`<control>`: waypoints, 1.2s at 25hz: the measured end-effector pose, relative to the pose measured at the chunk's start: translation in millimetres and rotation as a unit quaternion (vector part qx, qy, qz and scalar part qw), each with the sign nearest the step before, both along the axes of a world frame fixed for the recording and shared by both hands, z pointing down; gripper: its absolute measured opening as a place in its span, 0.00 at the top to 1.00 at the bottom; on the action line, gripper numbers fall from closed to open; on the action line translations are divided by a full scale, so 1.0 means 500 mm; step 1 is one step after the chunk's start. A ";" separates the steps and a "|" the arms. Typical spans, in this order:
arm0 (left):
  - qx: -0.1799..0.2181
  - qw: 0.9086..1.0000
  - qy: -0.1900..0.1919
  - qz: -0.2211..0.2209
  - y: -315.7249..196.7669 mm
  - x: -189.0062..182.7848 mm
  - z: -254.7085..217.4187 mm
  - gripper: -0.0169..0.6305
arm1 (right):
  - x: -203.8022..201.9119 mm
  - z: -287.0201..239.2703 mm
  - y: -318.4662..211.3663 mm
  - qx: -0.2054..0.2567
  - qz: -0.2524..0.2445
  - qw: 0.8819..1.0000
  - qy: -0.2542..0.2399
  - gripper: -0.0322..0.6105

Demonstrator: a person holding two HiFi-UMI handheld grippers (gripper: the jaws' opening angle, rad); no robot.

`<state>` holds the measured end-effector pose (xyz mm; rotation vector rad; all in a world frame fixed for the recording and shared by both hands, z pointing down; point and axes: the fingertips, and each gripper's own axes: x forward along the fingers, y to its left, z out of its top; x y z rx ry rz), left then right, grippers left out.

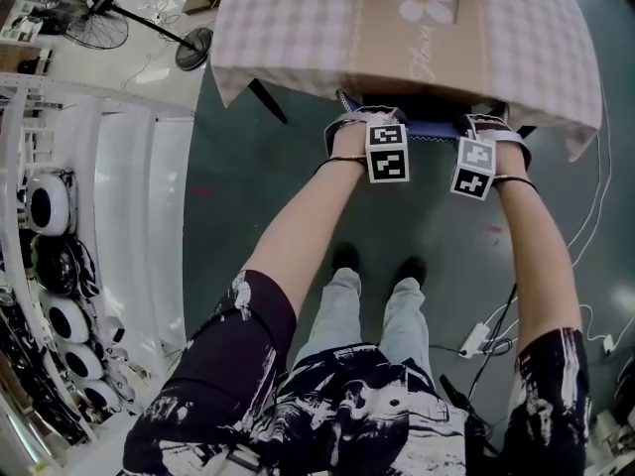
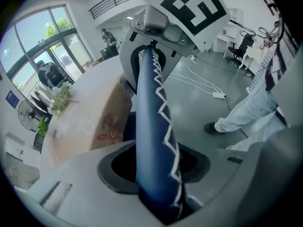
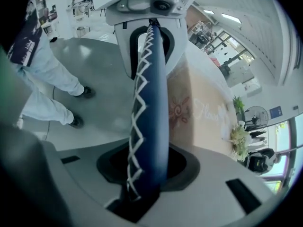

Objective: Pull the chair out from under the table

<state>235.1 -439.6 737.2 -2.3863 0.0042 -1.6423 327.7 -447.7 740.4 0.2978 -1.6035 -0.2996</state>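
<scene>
The worktop (image 1: pixel 298 28), under its checked cloth (image 1: pixel 268 58), lies just beyond both tools and overhangs them, its near edge running crosswise to the way they point. Behind the tools, on our side, is bare floor (image 1: pixel 248 206) down to our shoes (image 1: pixel 377 261), and nothing stands in that stretch.

The chair (image 1: pixel 434 132) is tucked almost wholly under the worktop. From the head view we see only the dark blue top of the chair back (image 2: pixel 154 141), edged with white zigzag stitching. The seat and legs sit beyond and below the tools, hidden by the cloth.

The coming move turns on the chair back's long axis. It runs straight from one tool to the other, parallel to the worktop's near edge and square to the line back toward our feet. In each gripper view the blue edge (image 3: pixel 149 103) leaves that tool's jaws and leads directly into the other tool.

The left tool (image 1: pixel 362 127) sits on the left part of that edge and the right tool (image 1: pixel 493 129) on the right part, with a short stretch of edge bare between them. Neither is nearer than the other. Both point steeply down onto the edge from above.

Each tool's jaws are drawn in to a narrow gap, with the padded edge filling that gap, so we read both as clamped on the chair back. We judge that a level pull straight back, with equal load on both sides, should keep the chair from slewing.
</scene>
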 end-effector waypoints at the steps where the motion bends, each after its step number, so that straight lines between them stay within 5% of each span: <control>1: 0.002 1.000 -0.001 -0.001 -0.001 -0.002 0.002 0.69 | -0.002 0.003 0.002 -0.008 0.001 1.000 -0.002 0.78; 17: 0.002 1.000 -0.006 0.013 0.045 -0.022 0.011 0.70 | -0.024 0.012 0.063 -0.037 0.025 0.999 -0.009 0.82; 30: -0.006 0.999 -0.004 0.033 0.291 -0.079 0.013 0.70 | -0.081 0.014 0.315 -0.042 0.043 0.998 -0.005 0.82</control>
